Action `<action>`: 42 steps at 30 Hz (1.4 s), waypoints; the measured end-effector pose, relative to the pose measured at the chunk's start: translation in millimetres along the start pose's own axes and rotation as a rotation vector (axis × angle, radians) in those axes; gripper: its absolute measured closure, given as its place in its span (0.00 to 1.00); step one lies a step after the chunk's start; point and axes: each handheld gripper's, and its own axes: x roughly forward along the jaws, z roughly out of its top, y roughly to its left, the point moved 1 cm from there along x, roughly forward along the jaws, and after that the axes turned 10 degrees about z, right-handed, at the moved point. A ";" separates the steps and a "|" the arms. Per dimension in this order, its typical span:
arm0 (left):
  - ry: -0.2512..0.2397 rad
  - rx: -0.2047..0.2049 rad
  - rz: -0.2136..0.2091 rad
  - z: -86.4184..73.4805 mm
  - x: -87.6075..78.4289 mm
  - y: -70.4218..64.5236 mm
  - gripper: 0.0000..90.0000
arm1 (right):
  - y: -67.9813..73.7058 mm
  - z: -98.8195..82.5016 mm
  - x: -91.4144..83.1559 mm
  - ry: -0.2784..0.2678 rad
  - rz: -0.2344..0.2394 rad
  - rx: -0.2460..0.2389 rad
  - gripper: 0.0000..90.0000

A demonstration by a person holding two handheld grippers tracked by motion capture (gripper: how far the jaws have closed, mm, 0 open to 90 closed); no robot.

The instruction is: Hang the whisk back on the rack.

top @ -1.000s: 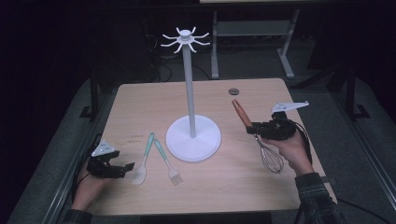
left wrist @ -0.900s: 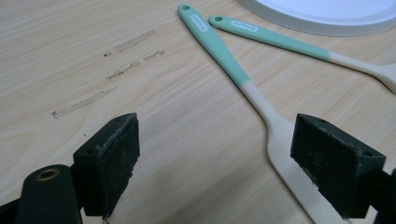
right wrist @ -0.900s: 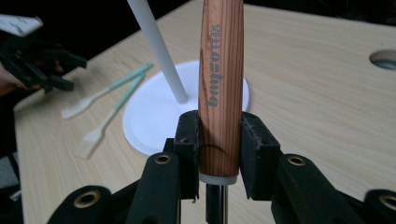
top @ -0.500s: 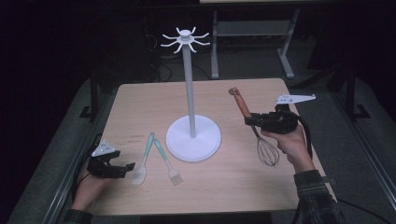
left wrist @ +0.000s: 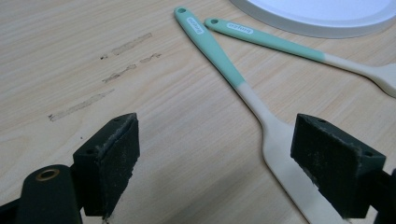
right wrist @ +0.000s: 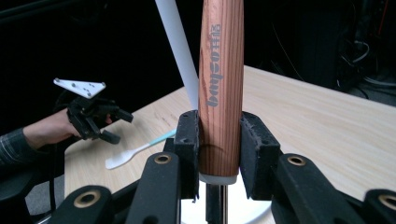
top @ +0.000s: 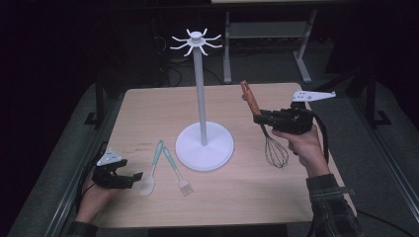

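The right gripper clamps the whisk by its wooden handle, seemingly lifted above the table, while the left gripper, jaws apart, rests beside the spatula.

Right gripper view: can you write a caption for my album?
The right gripper clamps a whisk's wooden handle upright between its jaws.

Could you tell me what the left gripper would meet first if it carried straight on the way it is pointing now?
Most likely the spatula, whose pale blade lies by the open left gripper's one jaw; the brush and white stand base lie beyond. Depth is uncertain.
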 end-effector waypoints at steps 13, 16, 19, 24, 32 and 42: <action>-0.004 -0.003 0.003 -0.1 -1.1 0.0 0.17 | 11.6 31.2 4.1 -0.084 0.068 -0.062 0.78; -0.006 -0.007 0.000 0.3 -1.0 -0.7 0.17 | 14.6 39.5 4.4 -0.097 0.080 -0.078 0.78; -0.009 -0.008 -0.001 0.3 -1.0 -1.1 0.17 | 16.7 44.9 5.1 -0.105 0.090 -0.091 0.78; -0.007 -0.004 0.000 0.2 -1.8 -0.6 0.17 | 21.1 58.3 8.5 -0.121 0.105 -0.115 0.78; -0.004 0.001 0.000 0.2 -2.8 -0.2 0.17 | 28.7 78.7 13.1 -0.142 0.135 -0.149 0.78; -0.003 -0.007 0.006 -3.0 -5.5 -0.5 0.17 | 32.1 92.7 20.4 -0.143 0.155 -0.171 0.78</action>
